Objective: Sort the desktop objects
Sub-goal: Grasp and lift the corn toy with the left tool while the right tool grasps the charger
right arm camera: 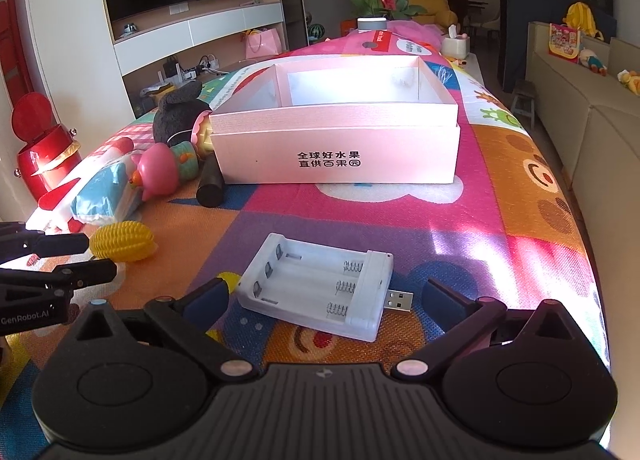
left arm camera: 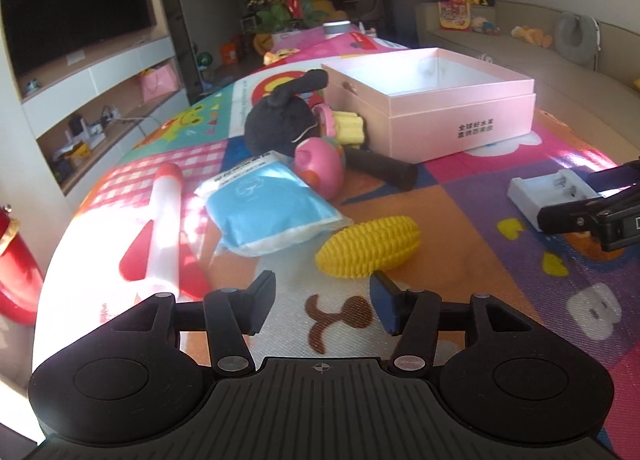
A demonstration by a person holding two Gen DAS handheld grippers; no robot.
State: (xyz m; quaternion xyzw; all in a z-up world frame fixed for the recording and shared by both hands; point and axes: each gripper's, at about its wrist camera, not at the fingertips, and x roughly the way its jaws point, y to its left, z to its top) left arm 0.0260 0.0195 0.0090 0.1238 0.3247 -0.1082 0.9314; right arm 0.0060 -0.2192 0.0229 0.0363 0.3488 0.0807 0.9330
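Left hand-held gripper [left arm camera: 322, 300]: matte black plastic, blue-faced pads, jaws partly apart with nothing between them; only the printed bench cover shows in the gap. It hangs just short of the corn toy, not touching it.

Items on the bench, left to right, left wrist view:
- Toy rocket [left arm camera: 164, 226]: smooth white tube, red nose and fins, lying flat in strong sunlight.
- Tissue packet [left arm camera: 266, 206]: soft blue and clear plastic wrap, pillow-shaped, slightly crumpled, just beside the rocket.
- Black plush toy [left arm camera: 280, 122]: fuzzy fabric, round head, long ear and limb, lying against the left wall of the box.
- Pink toy figure [left arm camera: 320, 168]: glossy, rounded, resting on the far edge of the tissue packet and against the plush.
- Corn toy [left arm camera: 370, 246]: yellow, ridged kernel texture, tapered oval, lying on its side near the tissue packet.
- Pink cardboard box [left arm camera: 460, 116]: rectangular, open top, white interior, black printed characters on the near wall. Its interior shows no contents from either view.
- Battery holder [right arm camera: 320, 286]: white hard plastic, three slots with metal coil springs, a USB plug at its right end, lying flat and slightly skewed, well apart from the toy cluster.

Right hand-held gripper [right arm camera: 324, 296]: jaws spread fully wide, one finger on each side of the battery holder, pads clear of it.

Bench [right arm camera: 520, 188]: covered by a woven-textured mat in bright cartoon patches.
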